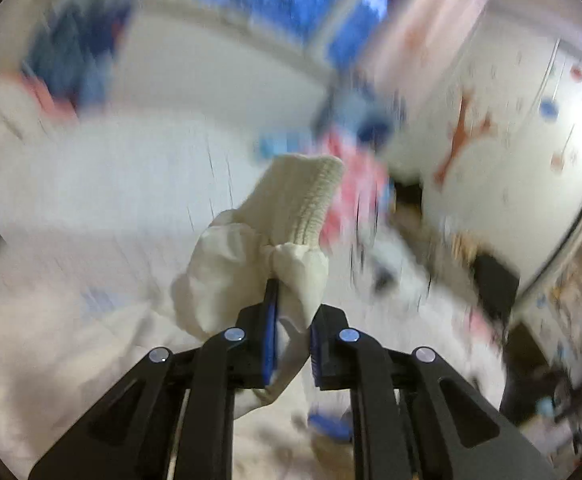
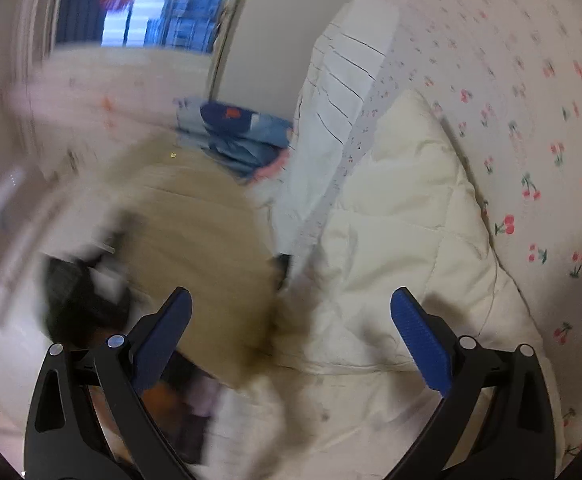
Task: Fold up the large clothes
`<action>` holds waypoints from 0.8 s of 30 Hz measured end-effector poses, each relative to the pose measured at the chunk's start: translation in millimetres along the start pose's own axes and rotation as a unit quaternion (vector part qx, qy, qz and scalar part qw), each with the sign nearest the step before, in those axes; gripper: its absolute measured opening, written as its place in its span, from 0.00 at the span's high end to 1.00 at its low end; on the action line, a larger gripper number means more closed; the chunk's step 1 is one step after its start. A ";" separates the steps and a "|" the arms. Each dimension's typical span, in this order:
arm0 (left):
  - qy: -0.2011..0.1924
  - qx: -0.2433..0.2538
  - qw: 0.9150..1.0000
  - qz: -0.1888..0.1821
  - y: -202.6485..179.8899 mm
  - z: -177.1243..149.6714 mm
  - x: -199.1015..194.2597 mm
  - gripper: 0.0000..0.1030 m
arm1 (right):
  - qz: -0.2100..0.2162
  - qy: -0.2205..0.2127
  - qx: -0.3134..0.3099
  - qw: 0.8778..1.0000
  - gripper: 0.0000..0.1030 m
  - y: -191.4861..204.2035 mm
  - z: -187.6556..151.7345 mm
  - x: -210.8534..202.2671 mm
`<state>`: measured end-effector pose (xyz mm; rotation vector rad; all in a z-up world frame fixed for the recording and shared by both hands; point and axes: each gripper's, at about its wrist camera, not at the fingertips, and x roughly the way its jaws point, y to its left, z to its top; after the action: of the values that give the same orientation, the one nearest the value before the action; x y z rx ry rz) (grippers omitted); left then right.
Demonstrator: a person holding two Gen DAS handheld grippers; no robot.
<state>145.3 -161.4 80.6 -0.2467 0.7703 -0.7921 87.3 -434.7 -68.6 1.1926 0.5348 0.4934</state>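
In the left wrist view my left gripper (image 1: 291, 304) is shut on the cream padded jacket's sleeve (image 1: 251, 264), whose ribbed knit cuff (image 1: 311, 196) sticks up past the fingertips. The rest of the picture is smeared by motion. In the right wrist view my right gripper (image 2: 291, 312) stands open, its blue pads (image 2: 415, 328) wide apart with nothing between them. The cream quilted jacket (image 2: 403, 232) lies on the cherry-print bed sheet (image 2: 531, 128) just ahead of and under the right finger.
A white striped cloth (image 2: 331, 112) and a stack of blue clothes (image 2: 247, 136) lie beyond the jacket. A tan floor (image 2: 203, 232) is left of the bed edge. A blurred pink and blue pile (image 1: 355, 176) shows behind the cuff.
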 end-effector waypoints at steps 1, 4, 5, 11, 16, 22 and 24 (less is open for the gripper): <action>0.054 -0.005 0.999 -0.001 2.5 -28.1 39.8 0.86 | 0.011 0.000 0.018 1.000 0.07 -6.3 3.8 -2.3; 0.146 -0.009 0.989 0.018 15.7 -83.5 101.1 0.85 | 0.033 -0.006 0.065 0.997 0.07 -23.3 13.1 -10.6; 0.149 -0.004 0.989 0.020 14.9 -96.0 102.4 0.85 | 0.036 -0.005 0.074 0.997 0.07 -26.3 16.0 -11.4; 0.167 0.045 0.985 0.017 12.7 -94.5 71.8 0.74 | 0.021 0.008 0.092 0.995 0.07 -37.5 21.5 -6.4; 0.107 0.101 0.988 0.043 17.1 -94.7 -9.7 0.18 | 0.006 0.014 0.088 0.996 0.07 -37.2 22.1 -0.6; 0.059 0.074 0.989 0.116 69.0 -83.8 -77.2 0.18 | -0.048 0.020 0.019 0.998 0.10 -29.2 22.2 20.2; 0.054 0.053 0.986 0.148 91.5 -79.2 -89.9 0.17 | -0.091 0.018 -0.034 0.995 0.75 -20.2 21.2 26.9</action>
<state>99.1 -27.5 29.1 0.0075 0.8423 -0.5660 123.1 -439.5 -85.3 1.0597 0.6471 0.3748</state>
